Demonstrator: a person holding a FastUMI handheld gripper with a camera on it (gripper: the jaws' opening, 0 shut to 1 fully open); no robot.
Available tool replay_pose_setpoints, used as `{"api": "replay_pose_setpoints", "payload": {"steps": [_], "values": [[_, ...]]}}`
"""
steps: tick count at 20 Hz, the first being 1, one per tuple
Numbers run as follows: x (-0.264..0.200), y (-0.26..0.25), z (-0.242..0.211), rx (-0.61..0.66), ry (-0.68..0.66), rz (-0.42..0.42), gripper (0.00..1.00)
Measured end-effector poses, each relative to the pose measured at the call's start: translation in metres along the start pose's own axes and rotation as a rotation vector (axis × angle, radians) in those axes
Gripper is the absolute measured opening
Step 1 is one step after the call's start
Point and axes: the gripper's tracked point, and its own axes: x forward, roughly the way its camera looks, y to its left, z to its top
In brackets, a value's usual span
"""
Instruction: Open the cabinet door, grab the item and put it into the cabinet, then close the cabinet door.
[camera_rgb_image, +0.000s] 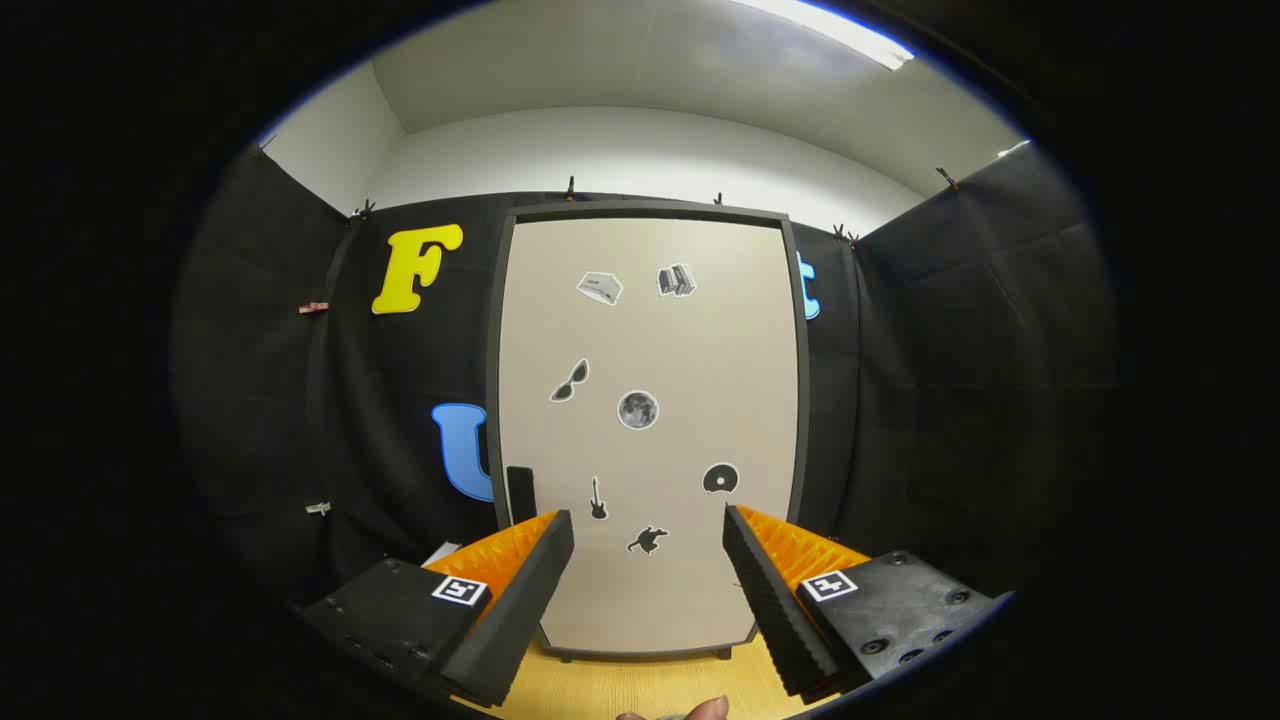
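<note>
The gripper (648, 525) is pointing straight ahead with its two fingers spread wide apart and nothing held between them. Each finger (520, 590) is showing a dark ribbed pad on its inner face, an orange body behind that, and a black mount carrying a small square marker. A fingertip (705, 709) is peeking in below the fingers.

No readable text on cabinet door (650, 420).

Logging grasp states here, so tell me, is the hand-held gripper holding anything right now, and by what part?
Nothing is held. The hand-held gripper is open, fingers spread with only air between them, facing the closed cabinet door.
</note>
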Motion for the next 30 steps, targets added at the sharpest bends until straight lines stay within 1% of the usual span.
{"api": "replay_pose_setpoints", "payload": {"steps": [8, 23, 27, 30], "values": [[0.0, 0.013, -0.009, -0.016, 0.03, 0.015, 0.98], [0.001, 0.023, -0.011, -0.008, 0.028, 0.011, 0.98], [0.009, 0.039, -0.015, 0.013, 0.032, 0.026, 0.98], [0.025, 0.064, -0.02, 0.011, 0.023, 0.052, 0.98]]}}
